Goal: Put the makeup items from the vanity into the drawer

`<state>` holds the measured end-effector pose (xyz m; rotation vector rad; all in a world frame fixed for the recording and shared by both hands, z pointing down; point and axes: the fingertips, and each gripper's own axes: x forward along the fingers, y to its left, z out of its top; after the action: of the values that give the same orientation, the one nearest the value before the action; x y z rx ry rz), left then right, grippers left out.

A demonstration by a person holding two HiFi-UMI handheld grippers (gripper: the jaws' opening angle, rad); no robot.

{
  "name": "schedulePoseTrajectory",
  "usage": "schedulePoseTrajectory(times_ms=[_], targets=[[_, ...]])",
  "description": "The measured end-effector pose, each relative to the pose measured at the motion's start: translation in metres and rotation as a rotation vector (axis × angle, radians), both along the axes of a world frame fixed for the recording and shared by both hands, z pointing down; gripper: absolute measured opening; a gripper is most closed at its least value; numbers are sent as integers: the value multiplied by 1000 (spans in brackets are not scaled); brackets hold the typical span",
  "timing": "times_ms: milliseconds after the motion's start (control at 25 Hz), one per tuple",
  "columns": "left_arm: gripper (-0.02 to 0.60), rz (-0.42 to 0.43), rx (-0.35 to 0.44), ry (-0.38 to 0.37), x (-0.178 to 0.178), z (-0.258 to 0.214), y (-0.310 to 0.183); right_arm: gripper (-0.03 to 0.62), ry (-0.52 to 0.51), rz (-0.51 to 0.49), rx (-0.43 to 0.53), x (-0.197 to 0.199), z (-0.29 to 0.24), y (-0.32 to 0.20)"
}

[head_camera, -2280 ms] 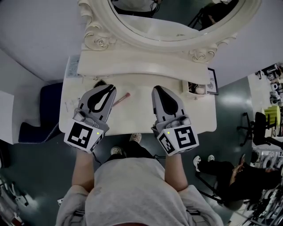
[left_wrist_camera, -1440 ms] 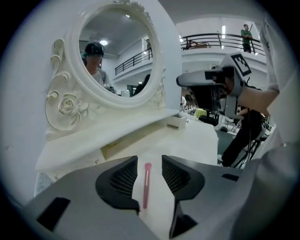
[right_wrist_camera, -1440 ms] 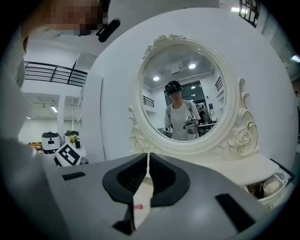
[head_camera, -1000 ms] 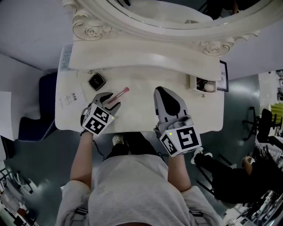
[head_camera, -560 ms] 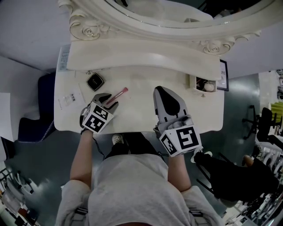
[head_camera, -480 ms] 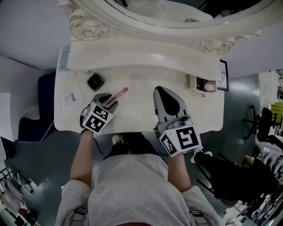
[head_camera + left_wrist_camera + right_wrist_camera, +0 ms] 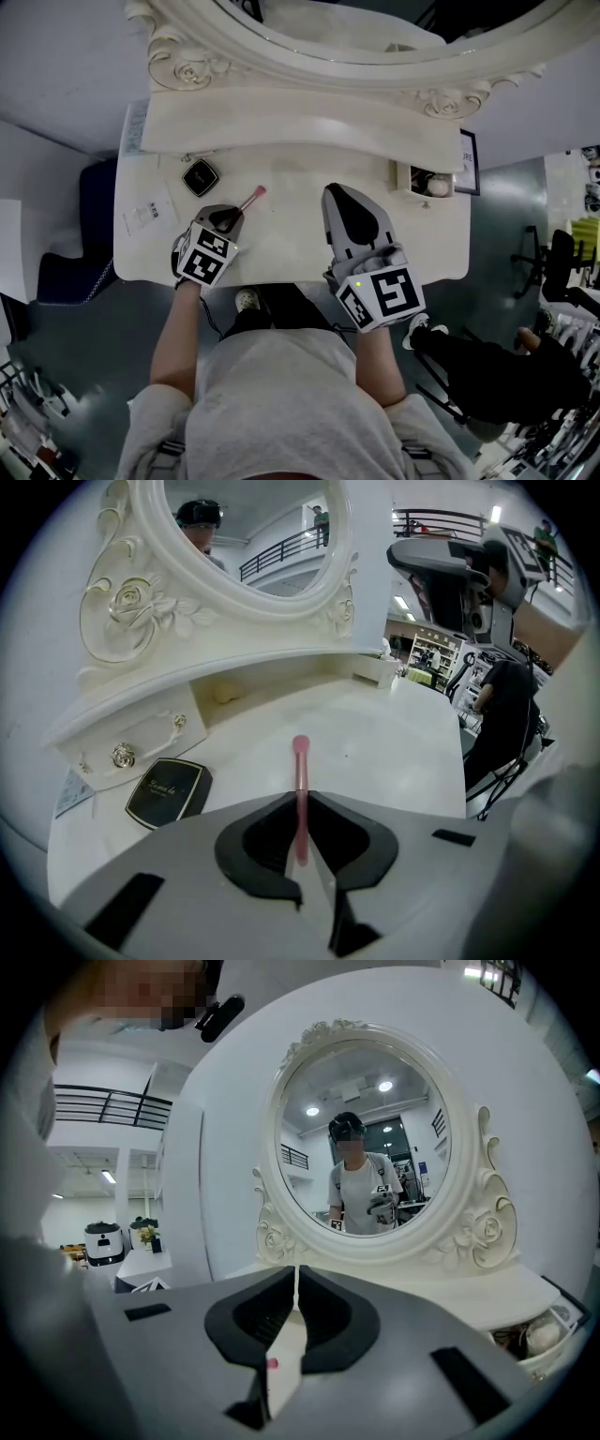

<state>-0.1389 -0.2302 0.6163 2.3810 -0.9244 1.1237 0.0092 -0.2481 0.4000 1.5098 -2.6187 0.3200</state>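
Pink makeup stick (image 7: 300, 766), lengthwise toward mirror (image 7: 253, 536), in just-closed left fingers (image 7: 361, 841); right fingers (image 7: 339, 1321) together, empty.

Pink makeup stick (image 7: 300, 766) in left gripper (image 7: 302, 797) jaws

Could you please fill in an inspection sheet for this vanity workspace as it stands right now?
Surface: white vanity top, mostly bare, under an oval mirror.
Job's things: pink makeup stick pinched in the left gripper; black compact lying flat at the left; small drawer open at the right, with items already in it.
Clutter: paper card at the left edge; framed picture at the right end.
Grippers: left gripper has just been closing and is now on the pink makeup stick; right gripper jaws together, nothing between them.
Cables: nothing seen on the top.
Surroundings: seated person on the right; office chair.
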Motion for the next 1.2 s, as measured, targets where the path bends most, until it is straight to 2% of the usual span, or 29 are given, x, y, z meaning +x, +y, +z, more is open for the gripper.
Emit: schedulePoseTrajectory(times_ms=[120, 280, 760, 1200], targets=[[51, -18, 11, 21, 1, -5, 0, 28, 5, -3, 7, 0, -3, 1], [51, -43, 46, 87, 7, -23, -2, 28, 8, -4, 18, 2, -8, 3], [51, -72, 227, 279, 25, -101, -2, 28, 15, -3, 58, 9, -28, 12], [51, -84, 375, 420, 23, -162, 8, 28, 5, 26, 93, 8, -44, 32]])
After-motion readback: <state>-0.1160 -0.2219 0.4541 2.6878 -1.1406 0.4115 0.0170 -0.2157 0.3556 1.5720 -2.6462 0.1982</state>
